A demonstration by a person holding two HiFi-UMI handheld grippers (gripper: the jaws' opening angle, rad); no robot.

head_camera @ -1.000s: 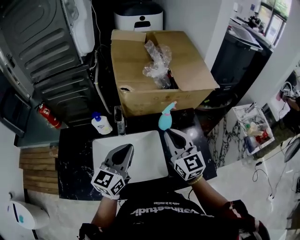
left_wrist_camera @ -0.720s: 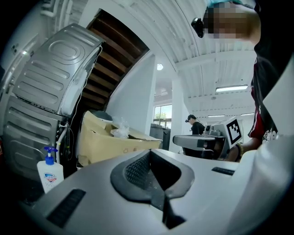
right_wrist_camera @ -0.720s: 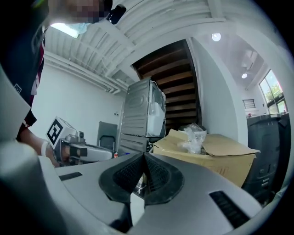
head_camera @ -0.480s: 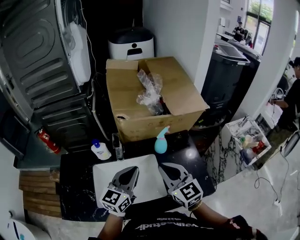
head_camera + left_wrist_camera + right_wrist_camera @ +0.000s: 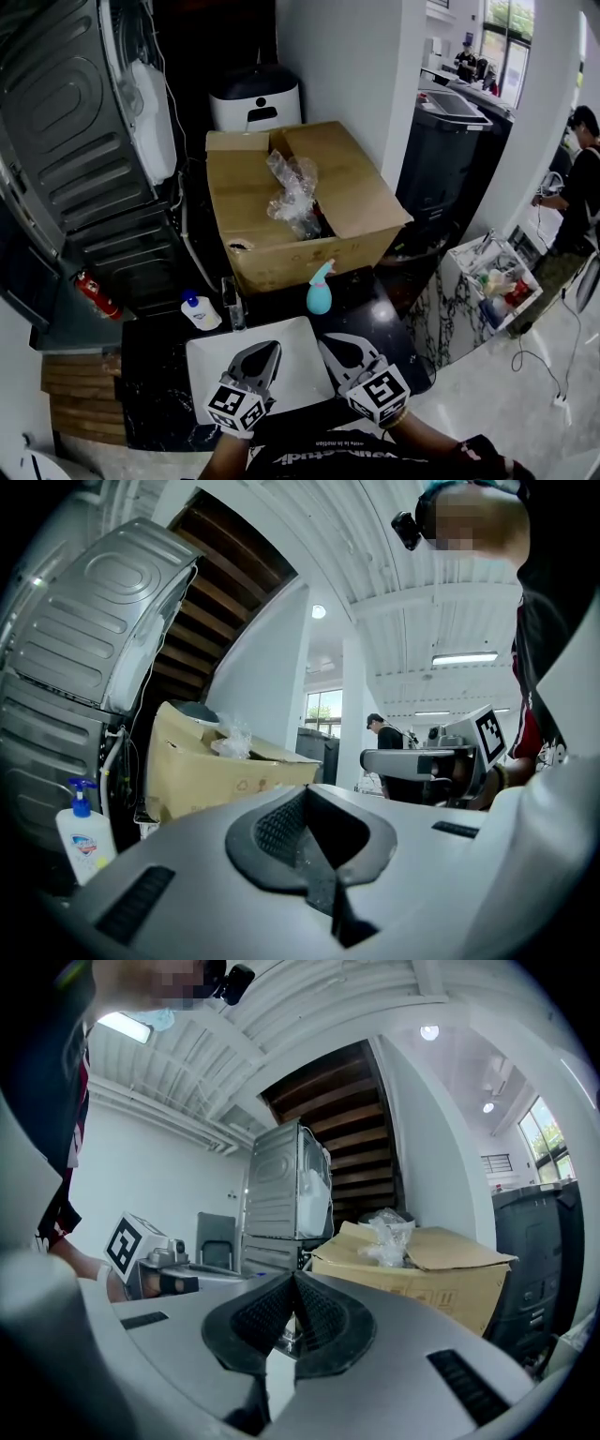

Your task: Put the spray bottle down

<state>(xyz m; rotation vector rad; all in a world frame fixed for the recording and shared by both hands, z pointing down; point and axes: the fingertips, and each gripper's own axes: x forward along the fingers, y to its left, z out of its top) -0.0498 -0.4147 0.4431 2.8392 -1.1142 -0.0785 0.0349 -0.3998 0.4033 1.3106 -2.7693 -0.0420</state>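
Observation:
A teal spray bottle (image 5: 320, 289) stands upright on the black counter (image 5: 375, 314), just in front of the cardboard box (image 5: 300, 202). No gripper touches it. My right gripper (image 5: 330, 343) hangs over the near part of the counter, a short way back from the bottle, shut with nothing between its pads (image 5: 319, 1321). My left gripper (image 5: 268, 350) is beside it over the white sink (image 5: 202, 352), also shut and empty. Both point level toward the box. Neither gripper view shows the bottle.
A white soap pump bottle (image 5: 200, 309) and a faucet (image 5: 232, 302) stand at the sink's far left corner. The open box holds crumpled plastic wrap (image 5: 292, 192). A red extinguisher (image 5: 98, 295) lies at left. A white rack (image 5: 497, 277) and a person (image 5: 577, 187) are at right.
Both grippers drew back from the spray bottle toward my body; the right one had its tip right at the bottle's base. The bottle stayed standing on the counter.

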